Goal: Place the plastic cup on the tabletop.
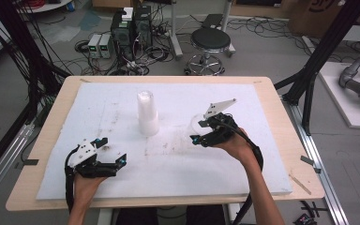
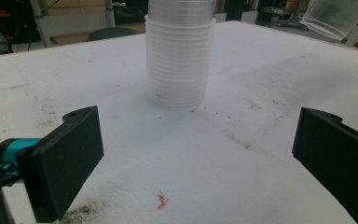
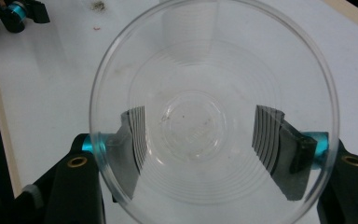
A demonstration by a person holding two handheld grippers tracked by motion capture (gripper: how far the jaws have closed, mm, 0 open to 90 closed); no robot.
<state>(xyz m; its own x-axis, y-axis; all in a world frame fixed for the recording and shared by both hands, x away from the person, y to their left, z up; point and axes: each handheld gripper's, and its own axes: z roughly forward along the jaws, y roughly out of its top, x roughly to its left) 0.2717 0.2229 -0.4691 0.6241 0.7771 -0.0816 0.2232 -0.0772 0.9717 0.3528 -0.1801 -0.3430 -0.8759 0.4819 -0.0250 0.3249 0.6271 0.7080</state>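
Left claw (image 1: pixel 111 151): I have it low over the near left part of the worktop (image 1: pixel 262 183), jaws spread wide apart with nothing between them; through its own view only bare white sheet and a small orange scrap (image 2: pixel 161 201) lie in the gap.

Right claw (image 1: pixel 201 131): I see it clamped on a single clear plastic cup (image 3: pixel 214 112), one jaw on each side of the wall, the cup's open mouth turned back toward the camera. It is held right of centre, off the surface as far as I can judge.

Cup stack (image 1: pixel 147 114): upright, mouth down, on the middle of the worktop, ahead of the left claw and beside the right one but apart from both; in the left gripper view it stands beyond the open jaws, roughly on their centre line, with the held cup (image 2: pixel 338 18) up at the far right.

Risk, held cup: thin wall, so I judge a hard squeeze could buckle it, and a loose one could let it slide out.

Risk, stack: tall, light, unsupported; a sideways nudge from either claw would probably tip it, or several nested cups could lift together.

Risk, claws: both working near the stack could collide.
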